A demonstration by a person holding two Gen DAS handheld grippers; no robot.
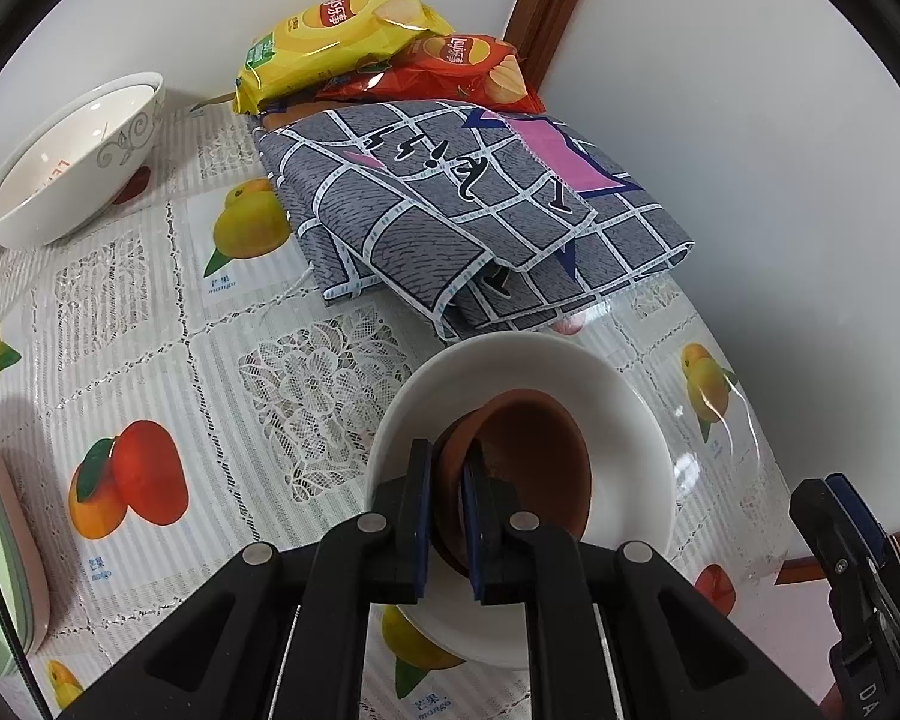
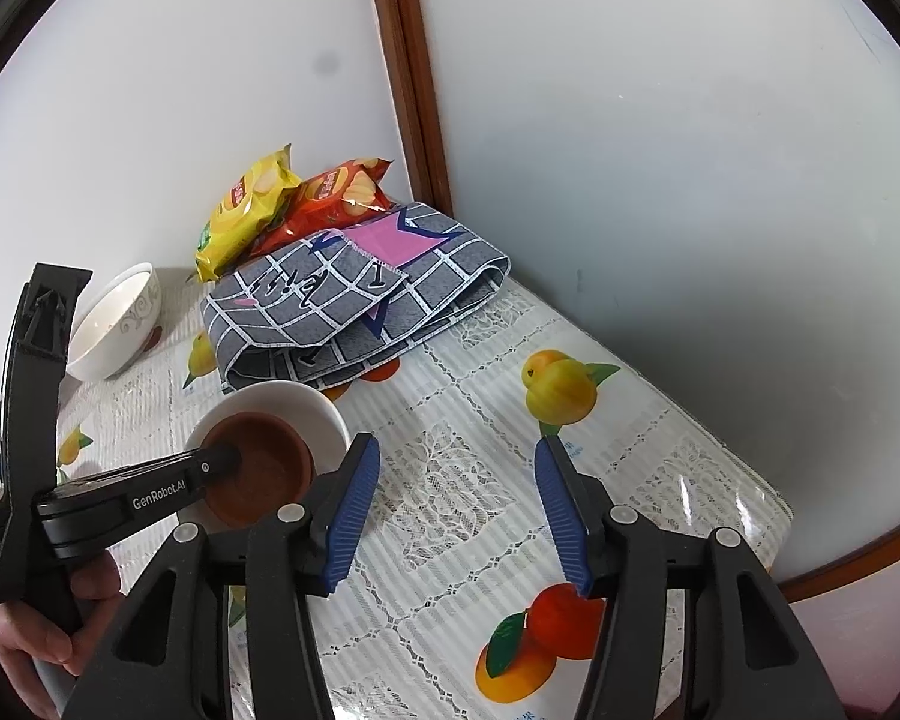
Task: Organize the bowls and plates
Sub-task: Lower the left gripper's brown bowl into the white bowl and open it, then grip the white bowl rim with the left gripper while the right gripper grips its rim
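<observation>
A brown clay bowl (image 1: 534, 456) sits tilted inside a white bowl (image 1: 630, 438) on the fruit-print tablecloth. My left gripper (image 1: 447, 456) is shut on the brown bowl's near rim, one pad inside and one outside. In the right wrist view the same brown bowl (image 2: 270, 462) and white bowl (image 2: 312, 408) lie at lower left, with the left gripper (image 2: 231, 456) reaching in from the left. My right gripper (image 2: 456, 510) stands open over bare tablecloth just right of the bowls, nothing between its blue pads. Its finger also shows at the edge of the left wrist view (image 1: 852, 540).
A white patterned bowl (image 1: 72, 162) stands at the far left. A folded grey checked cloth (image 1: 468, 210) and two chip bags (image 1: 336, 36) lie against the wall. Green and pink plates (image 1: 0, 540) show at the left edge. The table's wooden rim (image 2: 858, 564) runs at right.
</observation>
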